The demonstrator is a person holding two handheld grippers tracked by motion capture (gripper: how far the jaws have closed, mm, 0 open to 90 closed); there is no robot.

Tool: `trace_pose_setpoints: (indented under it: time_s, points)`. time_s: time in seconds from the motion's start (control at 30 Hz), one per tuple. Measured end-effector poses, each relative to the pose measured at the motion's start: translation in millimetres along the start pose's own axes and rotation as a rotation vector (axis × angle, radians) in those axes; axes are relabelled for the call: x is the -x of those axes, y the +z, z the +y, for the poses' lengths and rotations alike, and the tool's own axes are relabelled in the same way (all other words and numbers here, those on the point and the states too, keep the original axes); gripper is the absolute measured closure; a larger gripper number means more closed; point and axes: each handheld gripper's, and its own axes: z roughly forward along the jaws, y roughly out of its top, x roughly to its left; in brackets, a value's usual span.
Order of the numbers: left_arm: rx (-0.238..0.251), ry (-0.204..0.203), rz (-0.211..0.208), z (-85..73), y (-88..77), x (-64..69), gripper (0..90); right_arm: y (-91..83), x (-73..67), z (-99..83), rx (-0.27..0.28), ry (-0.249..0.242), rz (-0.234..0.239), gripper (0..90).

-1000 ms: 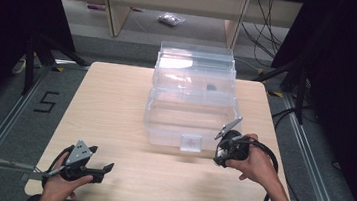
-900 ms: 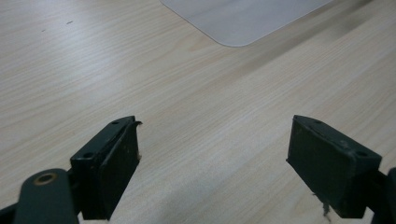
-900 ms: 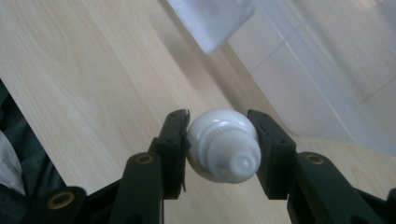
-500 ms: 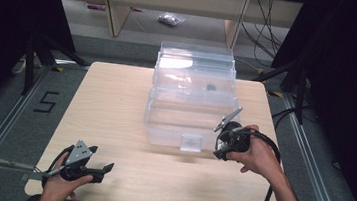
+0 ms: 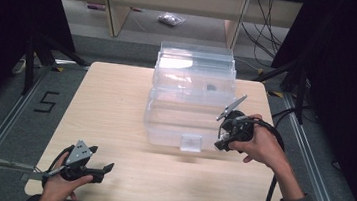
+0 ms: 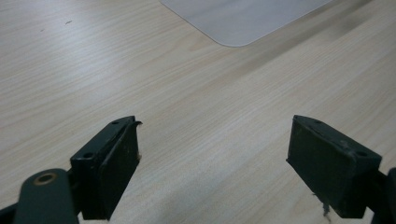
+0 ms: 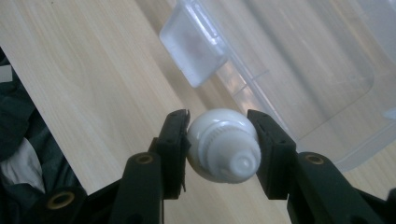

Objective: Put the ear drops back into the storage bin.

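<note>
My right gripper (image 7: 219,135) is shut on a small white rounded bottle (image 7: 224,144) with a ribbed neck, its pads pressing both sides. In the high view the right gripper (image 5: 222,140) hovers at the front right corner of a clear plastic lidded box (image 5: 188,106), close to the box's front latch (image 5: 190,142). The right gripper view has that latch (image 7: 194,49) and the box's clear lid (image 7: 303,70) just beyond the bottle. My left gripper (image 5: 101,159) rests near the table's front left, open, with only bare wood between its jaws (image 6: 212,158).
A small dark item (image 5: 211,88) lies inside the box's upper tier. The wooden table (image 5: 111,103) has bare surface left of the box. Behind it stand wooden shelf legs (image 5: 111,3) and a bag (image 5: 171,19) on the floor.
My right gripper has risen a little and moved toward the box's front right corner, still holding the white bottle. The left gripper has stayed in place.
</note>
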Motion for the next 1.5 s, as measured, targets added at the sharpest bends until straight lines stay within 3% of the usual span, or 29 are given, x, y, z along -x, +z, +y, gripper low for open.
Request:
trace_pose_setpoints:
  time_s: [0.5,0.93,1.17,1.23,1.47,1.5]
  points:
    - [-0.001,0.002,-0.001,-0.1,-0.1,-0.1,16.0,-2.5,27.3,17.5,-0.014,0.043,-0.027,60.2]
    - [-0.001,0.003,-0.003,-0.1,-0.1,-0.3,16.0,23.0,62.2,28.7,-0.049,0.143,-0.025,60.2]
    - [-0.002,0.003,-0.004,-0.2,-0.2,-0.3,16.0,44.0,80.6,30.7,-0.082,0.157,-0.035,60.2]
    - [-0.002,0.002,-0.004,-0.2,-0.1,-0.3,16.0,48.9,83.1,30.6,-0.096,0.194,-0.029,60.1]
    - [0.006,0.002,-0.006,-0.5,0.4,-0.3,16.0,66.7,94.3,29.0,-0.131,0.201,-0.051,60.1]
    - [0.007,0.002,-0.005,-0.5,0.4,-0.3,16.0,71.7,96.7,29.7,-0.14,0.226,-0.047,60.2]
